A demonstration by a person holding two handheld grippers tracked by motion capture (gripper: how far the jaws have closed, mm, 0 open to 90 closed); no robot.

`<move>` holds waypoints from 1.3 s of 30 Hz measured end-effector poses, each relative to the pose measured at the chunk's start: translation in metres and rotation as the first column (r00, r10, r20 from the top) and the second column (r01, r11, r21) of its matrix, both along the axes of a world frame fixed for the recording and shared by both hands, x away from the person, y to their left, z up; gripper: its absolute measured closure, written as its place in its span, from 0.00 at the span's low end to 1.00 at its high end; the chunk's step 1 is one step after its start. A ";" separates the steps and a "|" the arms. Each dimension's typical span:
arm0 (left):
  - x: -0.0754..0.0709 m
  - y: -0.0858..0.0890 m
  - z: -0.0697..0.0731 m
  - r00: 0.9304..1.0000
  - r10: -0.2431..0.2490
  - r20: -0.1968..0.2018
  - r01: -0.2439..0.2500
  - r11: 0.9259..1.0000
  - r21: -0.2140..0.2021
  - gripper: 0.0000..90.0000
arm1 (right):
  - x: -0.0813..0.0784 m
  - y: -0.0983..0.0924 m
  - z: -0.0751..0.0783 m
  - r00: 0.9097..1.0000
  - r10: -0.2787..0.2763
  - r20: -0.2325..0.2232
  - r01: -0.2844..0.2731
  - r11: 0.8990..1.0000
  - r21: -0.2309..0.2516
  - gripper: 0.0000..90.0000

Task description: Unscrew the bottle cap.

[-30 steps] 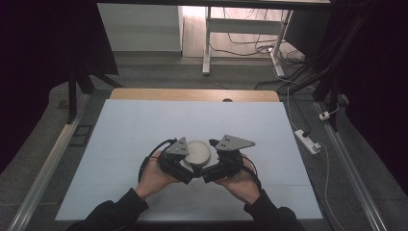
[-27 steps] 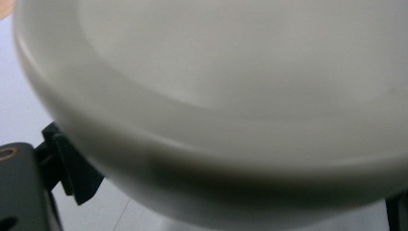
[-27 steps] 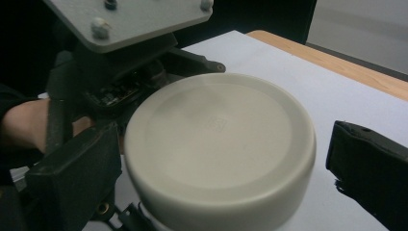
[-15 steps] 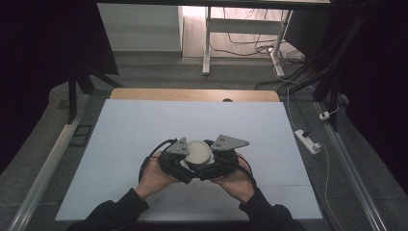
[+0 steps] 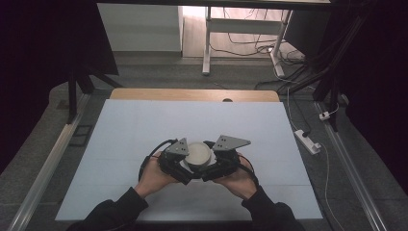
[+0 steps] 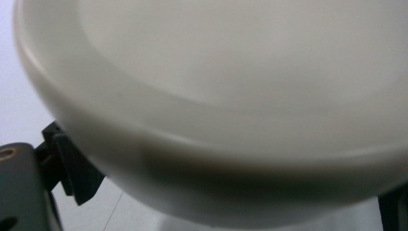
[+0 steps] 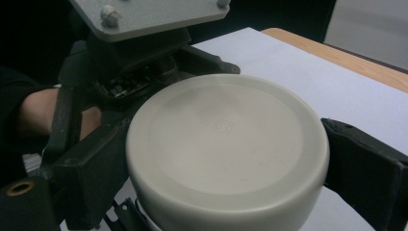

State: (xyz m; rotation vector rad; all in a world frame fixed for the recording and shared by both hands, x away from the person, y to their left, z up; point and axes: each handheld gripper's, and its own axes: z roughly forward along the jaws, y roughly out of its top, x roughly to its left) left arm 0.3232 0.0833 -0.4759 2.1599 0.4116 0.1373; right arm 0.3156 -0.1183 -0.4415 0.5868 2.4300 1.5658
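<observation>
Round white lid (image 5: 198, 152): left gripper (image 5: 179, 163) and right gripper (image 5: 217, 162) angled inward from either side, jaws of both clamped on it.

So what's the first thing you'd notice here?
A round cream-white lid, near the front middle of the pale blue table. The left gripper and right gripper close in on it from either side, the right gripper's jaws pressing its sides.

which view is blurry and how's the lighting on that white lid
Left gripper view: the white lid sits too close, soft and out of focus, with a dark shadow beneath. Right gripper view: the lid is sharp and evenly lit, no glare. High view: dim surroundings, pale table evenly lit.
</observation>
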 end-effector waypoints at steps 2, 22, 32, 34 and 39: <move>0.000 0.000 0.000 1.000 -0.003 0.000 0.003 1.000 -0.002 0.08 | 0.001 -0.001 0.000 1.000 0.016 -0.001 -0.016 1.000 0.003 0.08; -0.002 -0.003 0.002 0.999 -0.032 0.008 0.031 0.999 0.015 0.08 | 0.001 0.006 -0.004 1.000 0.011 -0.009 -0.011 1.000 0.016 0.08; -0.001 -0.003 0.000 0.993 -0.122 -0.009 0.122 0.993 0.006 0.08 | 0.011 -0.003 -0.006 0.986 0.165 -0.041 -0.163 0.986 0.035 0.08; -0.002 -0.004 0.000 0.988 -0.151 -0.011 0.151 0.988 0.007 0.08 | 0.013 -0.005 -0.006 0.977 0.209 -0.047 -0.207 0.978 0.038 0.08; -0.003 -0.006 -0.002 0.978 -0.206 -0.016 0.206 0.978 0.012 0.08 | 0.019 -0.010 -0.009 0.938 0.342 -0.056 -0.339 0.939 0.054 0.08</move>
